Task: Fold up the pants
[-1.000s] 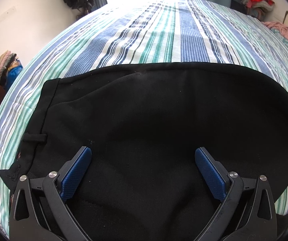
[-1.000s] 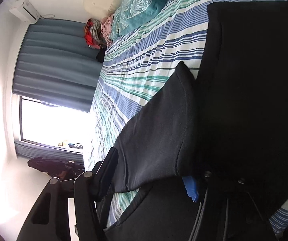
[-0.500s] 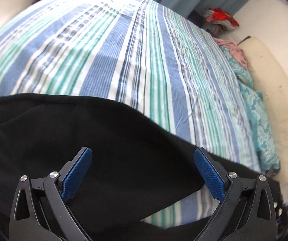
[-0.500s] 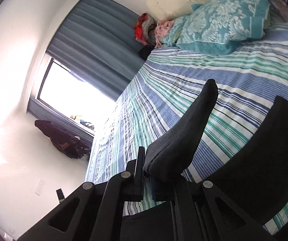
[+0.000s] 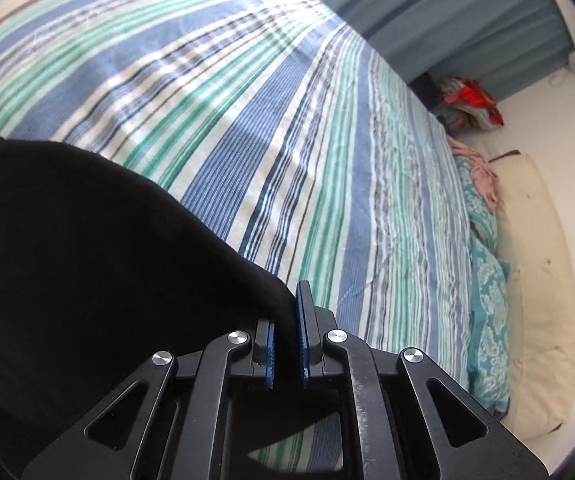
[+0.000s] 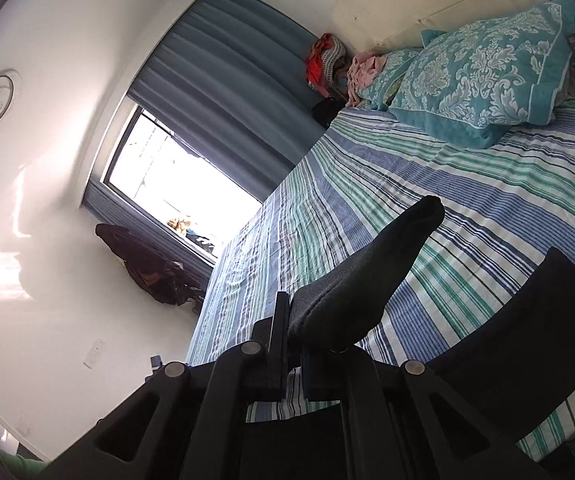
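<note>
In your left wrist view, the black pants (image 5: 87, 280) fill the lower left of the frame, draped over the striped bedsheet (image 5: 287, 140). At bottom centre your left gripper (image 5: 287, 344) has just been closing, and its blue pads (image 5: 302, 344) now pinch a fold of the pants' edge between them. Toward the upper right hangs a grey-blue curtain (image 5: 467, 20); a pile of clothes (image 5: 471, 104) sits below it, and a teal patterned pillow (image 5: 487, 300) lies along the right edge.

In your right wrist view, a bright window (image 6: 175, 184) sits left of centre. At bottom centre your right gripper (image 6: 293, 344) is clenched on a bunched corner of the pants (image 6: 367, 280), which sticks up toward the middle of the frame above the sheet (image 6: 467, 208). More of the black cloth crosses the lower right. The pillow (image 6: 487, 76) lies at upper right.
</note>
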{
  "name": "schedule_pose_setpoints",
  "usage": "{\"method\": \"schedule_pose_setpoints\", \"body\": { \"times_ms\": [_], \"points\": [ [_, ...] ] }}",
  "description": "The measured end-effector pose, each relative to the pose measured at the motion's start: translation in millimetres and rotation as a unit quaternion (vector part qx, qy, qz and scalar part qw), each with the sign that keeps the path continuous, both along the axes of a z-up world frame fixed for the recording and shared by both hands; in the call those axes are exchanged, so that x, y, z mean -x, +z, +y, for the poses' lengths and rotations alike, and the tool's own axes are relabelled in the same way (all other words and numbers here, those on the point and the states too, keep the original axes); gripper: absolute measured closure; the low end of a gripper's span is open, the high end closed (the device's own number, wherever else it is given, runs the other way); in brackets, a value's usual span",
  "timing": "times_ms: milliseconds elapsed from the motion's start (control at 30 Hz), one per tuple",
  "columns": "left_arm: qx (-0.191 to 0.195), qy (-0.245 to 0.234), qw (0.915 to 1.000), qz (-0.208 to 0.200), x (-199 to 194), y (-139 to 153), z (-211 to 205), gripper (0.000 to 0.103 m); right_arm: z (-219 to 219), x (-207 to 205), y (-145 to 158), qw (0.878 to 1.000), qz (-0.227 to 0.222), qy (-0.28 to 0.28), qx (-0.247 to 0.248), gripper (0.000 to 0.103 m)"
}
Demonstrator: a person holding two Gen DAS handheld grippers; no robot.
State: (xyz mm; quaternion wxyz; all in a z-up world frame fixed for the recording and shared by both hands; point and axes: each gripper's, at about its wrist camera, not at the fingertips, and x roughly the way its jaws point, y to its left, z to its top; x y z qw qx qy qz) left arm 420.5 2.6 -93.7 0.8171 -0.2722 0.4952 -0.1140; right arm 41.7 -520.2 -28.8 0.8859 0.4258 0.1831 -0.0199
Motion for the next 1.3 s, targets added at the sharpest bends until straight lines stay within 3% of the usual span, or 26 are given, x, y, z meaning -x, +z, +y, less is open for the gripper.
{"method": "schedule_pose_setpoints", "body": {
  "times_ms": [100,167,233,333,400,467,700,833,1100,1300],
  "points": [
    [-0.048,-0.024,0.9955,-0.078,77,53,15,0.095,-23,-2,-5,1.0,0.001,-0.01,-0.015,0.098],
    [-0.082,-0.032,0.9918,-0.093,135,56,21,0.094,-38,1,-11,0.999,0.005,-0.011,-0.041,0.098],
    [-0.106,-0.036,0.9915,-0.066,183,29,22,0.094,-50,3,-29,0.998,0.045,-0.011,-0.052,0.098],
    [-0.112,-0.041,0.9929,0.005,225,-30,16,0.095,-64,6,-79,0.986,0.154,-0.012,-0.058,0.097],
    [-0.094,-0.035,0.9943,0.037,240,-54,13,0.097,-69,10,-113,0.971,0.231,-0.01,-0.061,0.097],
    [-0.091,-0.03,0.9946,0.04,249,-58,10,0.097,-69,16,-133,0.96,0.274,-0.008,-0.057,0.097],
    [-0.085,-0.07,0.9936,0.026,265,-46,-9,0.097,-80,34,-131,0.956,0.29,-0.033,-0.032,0.097],
    [-0.08,-0.094,0.9919,0.031,272,-44,-19,0.097,-84,37,-115,0.955,0.294,-0.04,0.018,0.097],
    [-0.101,-0.113,0.9868,0.057,273,-49,-28,0.097,-95,34,-129,0.938,0.345,-0.038,0.015,0.097],
    [-0.12,-0.12,0.9839,0.055,285,-47,-28,0.098,-94,40,-128,0.939,0.339,-0.054,0.014,0.097]
  ]
}}
